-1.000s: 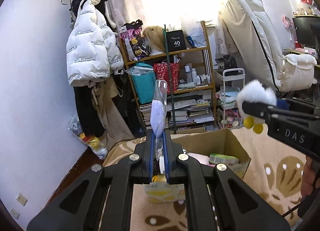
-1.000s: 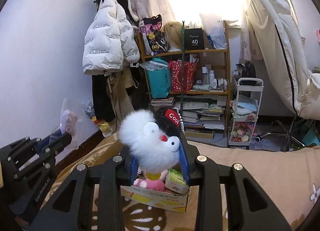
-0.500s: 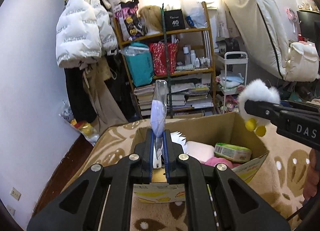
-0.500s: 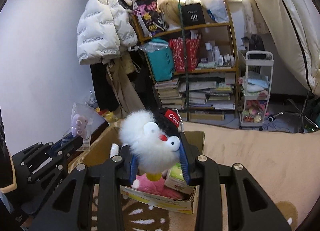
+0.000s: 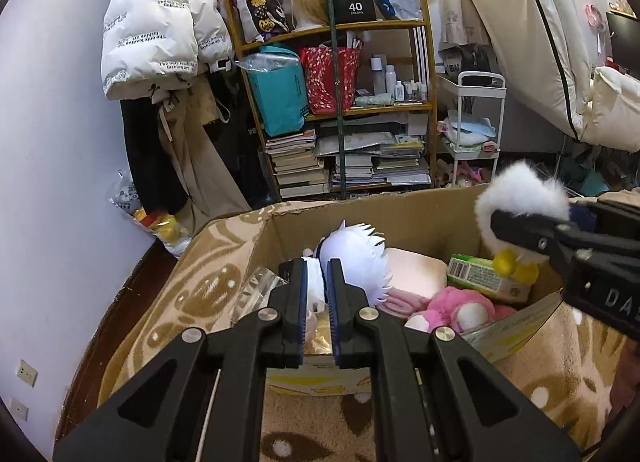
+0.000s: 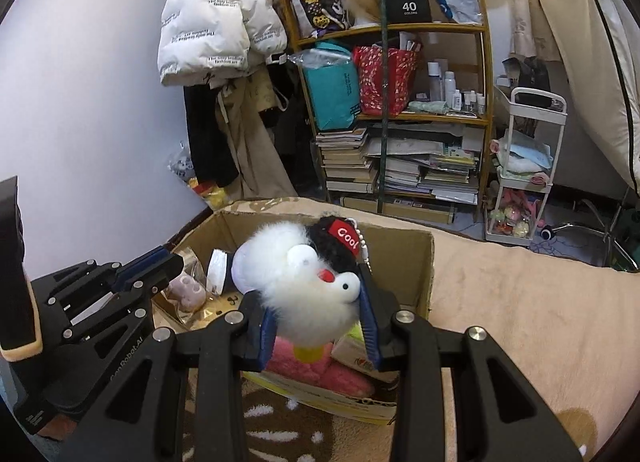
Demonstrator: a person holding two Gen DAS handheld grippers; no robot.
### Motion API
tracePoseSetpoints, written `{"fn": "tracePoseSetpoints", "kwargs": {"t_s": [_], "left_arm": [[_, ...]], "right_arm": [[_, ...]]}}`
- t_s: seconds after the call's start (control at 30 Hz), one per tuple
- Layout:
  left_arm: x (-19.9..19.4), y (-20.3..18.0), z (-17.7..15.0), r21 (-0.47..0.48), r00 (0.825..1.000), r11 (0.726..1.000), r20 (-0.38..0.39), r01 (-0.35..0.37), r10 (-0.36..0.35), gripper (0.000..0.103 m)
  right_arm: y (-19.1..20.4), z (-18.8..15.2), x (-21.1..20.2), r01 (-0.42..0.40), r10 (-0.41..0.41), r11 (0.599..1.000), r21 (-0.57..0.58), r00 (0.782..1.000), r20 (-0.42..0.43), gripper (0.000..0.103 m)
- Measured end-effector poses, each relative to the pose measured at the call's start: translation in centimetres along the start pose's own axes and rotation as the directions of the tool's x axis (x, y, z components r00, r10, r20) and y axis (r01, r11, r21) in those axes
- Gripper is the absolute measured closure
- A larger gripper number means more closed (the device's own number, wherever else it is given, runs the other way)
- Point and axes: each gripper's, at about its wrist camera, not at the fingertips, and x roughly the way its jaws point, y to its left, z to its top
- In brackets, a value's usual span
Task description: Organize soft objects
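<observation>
An open cardboard box (image 5: 400, 210) stands on a beige patterned blanket and also shows in the right wrist view (image 6: 424, 262). Inside lie a white-haired plush doll (image 5: 356, 258), a pink plush (image 5: 452, 306), a green packet (image 5: 484, 278) and a clear bag with a small lilac plush (image 6: 186, 290). My left gripper (image 5: 318, 290) is slightly open and empty above the box's left end; the clear bag (image 5: 256, 290) lies just left of it. My right gripper (image 6: 318, 322) is shut on a fluffy white plush with a black "Cool" cap (image 6: 308, 278), held over the box; the plush shows in the left wrist view (image 5: 520, 198).
Beyond the box stand a wooden shelf (image 5: 344, 102) full of books and bags, hanging coats (image 5: 160, 30), a white trolley (image 5: 476, 134) and a white wall on the left. The blanket (image 6: 520, 322) spreads to the right of the box.
Both grippers have come down and forward over the box. My left gripper has let go of the clear bag with the lilac plush, which now lies in the box.
</observation>
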Motion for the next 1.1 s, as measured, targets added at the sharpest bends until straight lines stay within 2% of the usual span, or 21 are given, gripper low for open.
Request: {"fn": "tracePoseSetpoints", "kwargs": {"t_s": [0.13,0.23,0.37,0.5,0.53,0.63,0.7,0.77,0.87,0.93,0.97,1.0,1.1], "left_arm": [[0.7,0.7,-0.2,-0.072,0.998,0.996,-0.026,0.058,-0.06,0.089],[1.0,1.0,-0.3,-0.085,0.998,0.996,-0.037,0.04,-0.043,0.087],[1.1,1.4,-0.5,-0.113,0.997,0.993,-0.059,0.038,-0.045,0.086],[1.1,1.6,-0.6,-0.092,0.997,0.996,-0.07,0.007,-0.013,0.085],[1.0,1.6,-0.7,-0.091,0.997,0.996,-0.07,0.004,-0.01,0.083],[0.7,1.8,-0.6,-0.093,0.998,0.996,-0.065,0.0,-0.006,0.07],[0.3,1.7,-0.6,-0.081,0.998,0.997,-0.058,-0.011,0.006,0.054],[-0.1,1.7,-0.6,-0.065,0.998,0.997,-0.047,-0.032,0.028,0.048],[-1.3,2.0,-0.3,-0.064,0.998,0.996,-0.011,-0.06,0.059,0.046],[-2.2,2.4,-0.2,-0.084,0.997,0.994,0.008,-0.07,0.071,0.038],[-2.6,2.7,-0.1,-0.092,0.997,0.993,0.015,-0.073,0.075,0.03],[-3.0,2.8,-0.1,-0.1,0.996,0.992,0.023,-0.08,0.082,0.026],[-4.2,3.2,-0.1,-0.103,0.994,0.99,0.037,-0.094,0.099,0.023]], "right_arm": [[-0.2,-0.1,0.6,-0.007,0.007,1.0,0.01,1.0,-0.019,0.065],[0.0,-0.2,0.9,-0.014,0.014,1.0,0.007,0.999,-0.031,0.065],[0.1,-0.4,1.0,-0.006,0.006,1.0,-0.004,0.999,-0.041,0.058],[0.1,-0.4,1.0,-0.002,0.002,1.0,-0.006,0.999,-0.042,0.056],[0.2,-0.4,1.0,-0.003,0.003,1.0,-0.004,0.999,-0.042,0.053],[0.0,-0.5,0.9,-0.004,0.004,1.0,0.006,0.999,-0.042,0.047],[-0.1,-0.6,0.7,-0.007,0.008,1.0,0.017,0.999,-0.046,0.046],[-0.2,-0.7,0.4,-0.011,0.012,0.999,0.03,0.999,-0.045,0.04],[-0.1,-0.7,-0.4,-0.001,0.002,1.0,0.028,1.0,-0.026,0.029],[0.0,-0.6,-1.0,0.003,-0.003,1.0,0.029,1.0,-0.014,0.025],[0.0,-0.6,-1.3,0.005,-0.005,0.999,0.034,1.0,-0.008,0.021],[-0.1,-0.6,-1.8,0.005,-0.005,0.999,0.042,1.0,0.0,0.019],[0.0,-0.5,-3.0,0.013,-0.014,0.998,0.053,1.0,0.026,0.01]]}}
